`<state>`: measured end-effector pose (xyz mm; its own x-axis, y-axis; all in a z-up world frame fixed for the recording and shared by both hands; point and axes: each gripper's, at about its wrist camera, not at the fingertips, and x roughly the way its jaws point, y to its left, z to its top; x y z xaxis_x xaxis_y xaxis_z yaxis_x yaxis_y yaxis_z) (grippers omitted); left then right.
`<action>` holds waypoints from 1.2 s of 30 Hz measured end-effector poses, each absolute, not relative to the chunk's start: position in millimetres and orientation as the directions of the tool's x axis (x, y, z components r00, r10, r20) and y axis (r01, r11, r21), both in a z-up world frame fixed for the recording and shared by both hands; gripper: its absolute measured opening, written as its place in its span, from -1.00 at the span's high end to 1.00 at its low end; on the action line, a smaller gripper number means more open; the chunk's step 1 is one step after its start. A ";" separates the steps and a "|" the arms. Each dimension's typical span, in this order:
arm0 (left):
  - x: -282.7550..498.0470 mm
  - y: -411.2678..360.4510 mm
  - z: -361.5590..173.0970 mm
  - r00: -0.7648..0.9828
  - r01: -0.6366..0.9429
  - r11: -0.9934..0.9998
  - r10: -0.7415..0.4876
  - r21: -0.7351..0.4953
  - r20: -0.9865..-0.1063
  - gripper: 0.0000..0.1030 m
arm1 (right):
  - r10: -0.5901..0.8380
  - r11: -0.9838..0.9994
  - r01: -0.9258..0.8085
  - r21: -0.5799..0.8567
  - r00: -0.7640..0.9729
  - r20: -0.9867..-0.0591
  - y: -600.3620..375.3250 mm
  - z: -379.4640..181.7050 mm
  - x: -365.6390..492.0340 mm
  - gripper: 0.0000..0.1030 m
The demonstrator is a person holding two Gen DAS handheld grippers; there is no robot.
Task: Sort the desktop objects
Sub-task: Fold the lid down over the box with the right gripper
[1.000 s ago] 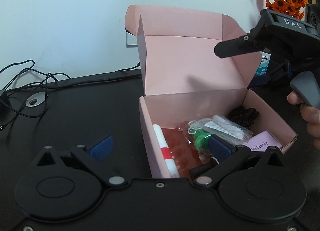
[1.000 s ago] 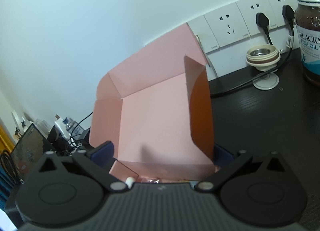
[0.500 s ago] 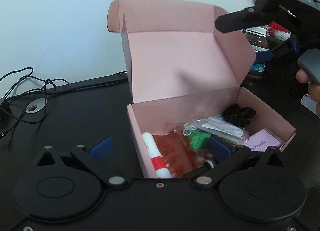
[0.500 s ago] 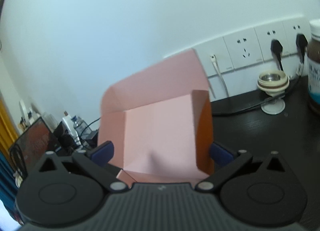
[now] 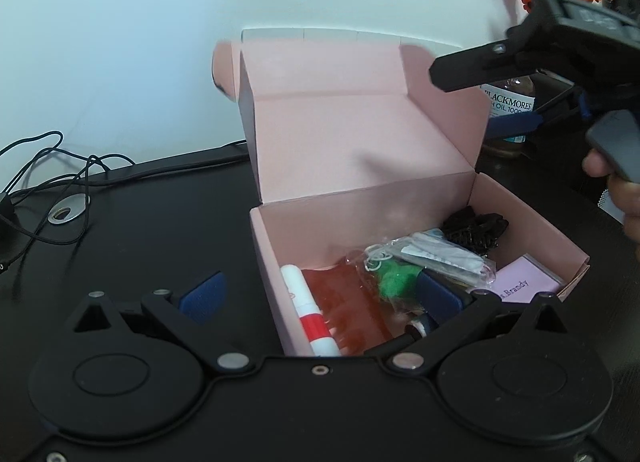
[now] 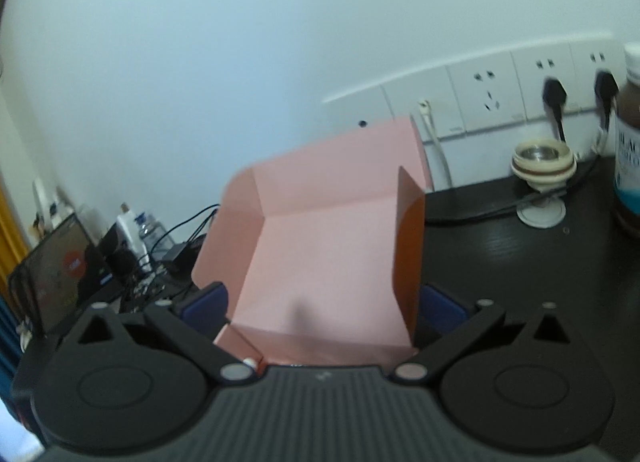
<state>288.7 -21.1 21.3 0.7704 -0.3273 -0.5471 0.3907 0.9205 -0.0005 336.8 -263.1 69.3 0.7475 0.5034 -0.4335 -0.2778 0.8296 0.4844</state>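
The pink box sat open on the counter, already filled. Both grippers' jaws gaped empty, so closing its lid looked next.

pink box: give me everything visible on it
The pink box looks like folded matte cardboard. It stands open on the black desk, its lid upright with side flaps folded inward. Inside lie a white-and-red tube, a translucent red piece, a clear bag with something green, a black item and a lilac card. The left gripper straddles its near-left wall, open.
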 end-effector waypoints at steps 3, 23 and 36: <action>287.2 -23.8 21.5 0.778 0.387 0.922 -0.316 0.018 -0.543 -1.00 | 0.500 0.831 -0.262 0.491 0.740 -0.450 -263.9 60.1 347.2 -0.99; 287.6 -24.6 21.0 0.772 0.389 0.921 -0.315 0.019 -0.553 -1.00 | 0.588 0.772 -0.370 0.516 0.723 -0.362 -261.2 80.0 330.6 -0.99; 260.5 -11.3 59.9 0.788 0.487 0.874 -0.441 -0.003 -0.429 -1.00 | 0.564 0.788 -0.364 0.496 0.750 -0.345 -259.1 84.6 305.6 -0.99</action>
